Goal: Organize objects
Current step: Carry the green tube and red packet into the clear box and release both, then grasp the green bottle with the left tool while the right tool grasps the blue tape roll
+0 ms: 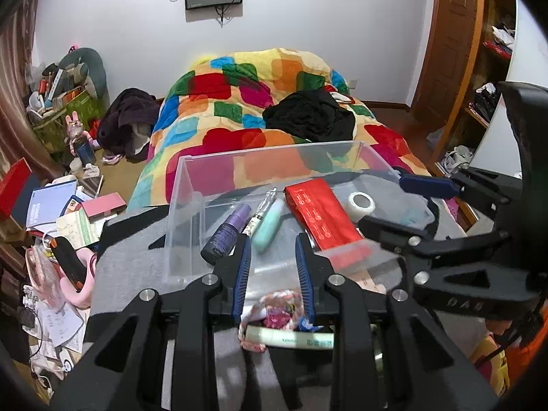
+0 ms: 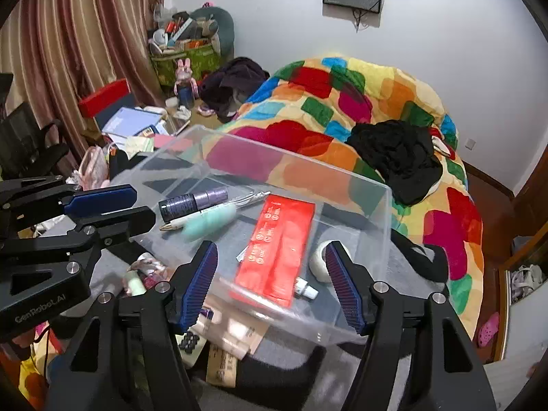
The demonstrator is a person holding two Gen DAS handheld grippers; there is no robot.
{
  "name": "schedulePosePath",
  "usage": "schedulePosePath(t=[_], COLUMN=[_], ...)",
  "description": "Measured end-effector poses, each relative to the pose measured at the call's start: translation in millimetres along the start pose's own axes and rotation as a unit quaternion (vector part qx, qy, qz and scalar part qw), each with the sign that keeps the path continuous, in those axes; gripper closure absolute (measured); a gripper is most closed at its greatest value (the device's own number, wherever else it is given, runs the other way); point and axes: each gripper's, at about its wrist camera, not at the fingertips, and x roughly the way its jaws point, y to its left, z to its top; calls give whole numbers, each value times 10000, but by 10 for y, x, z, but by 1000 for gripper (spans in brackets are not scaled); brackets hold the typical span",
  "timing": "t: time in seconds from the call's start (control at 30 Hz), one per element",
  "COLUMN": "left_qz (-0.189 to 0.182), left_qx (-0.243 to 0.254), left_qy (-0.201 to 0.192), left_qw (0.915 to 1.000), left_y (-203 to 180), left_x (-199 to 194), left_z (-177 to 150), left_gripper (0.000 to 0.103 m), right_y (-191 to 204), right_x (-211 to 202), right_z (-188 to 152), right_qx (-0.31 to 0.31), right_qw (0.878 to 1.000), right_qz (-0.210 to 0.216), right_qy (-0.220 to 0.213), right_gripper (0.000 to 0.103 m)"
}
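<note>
both grippers, left gripper [image 1: 273,267] and right gripper [image 2: 271,282], hang with jaws apart and nothing between them; the clear bin [image 2: 356,185] already collects the red packet [image 2: 277,246] and purple bottle [image 2: 193,202]; loose bits outside its near wall likely go next.

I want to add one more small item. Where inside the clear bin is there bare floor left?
In the clear bin, floor is bare along the far wall, beyond the red packet and tape roll. The left side is crowded: purple bottle, pen and mint tube lie together.

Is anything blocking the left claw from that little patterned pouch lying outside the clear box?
Nothing visible does. The left gripper is open, with the patterned pouch lying right between its fingers on the grey cloth, just outside the clear box.
</note>
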Motion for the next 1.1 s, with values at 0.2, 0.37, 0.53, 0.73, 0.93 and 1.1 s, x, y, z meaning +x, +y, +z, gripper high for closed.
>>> schedulePosePath(t=[0.2,0.37,0.53,0.73,0.93,1.1], left_qz=[-144,-298,-433,-482,-410,-258], left_qx=[53,147,284,488,597,460], left_qy=[-83,0,69,237,321,338], left_qw=[9998,9994,9986,9974,9969,9980], left_y=[-71,-175,-312,-530,-713,-724], left_x=[-146,-199,-226,-152,-31,85], left_z=[-136,-306,-492,-715,-857,-912], left_gripper=[54,46,34,29,19,21], right_y=[-139,-325,-493,-702,-941,-1043], right_x=[-240,-332,-362,-312,-157,109], right_z=[-177,-364,-607,-924,-1012,-852], right_qx=[126,362,504,695,1036,1084], right_qw=[9997,9991,9984,9967,9928,9914], right_qz=[-40,-67,-233,-394,-564,-630], right_qy=[-210,-210,-127,108,218,366], right_gripper=[35,35,33,33,33,33])
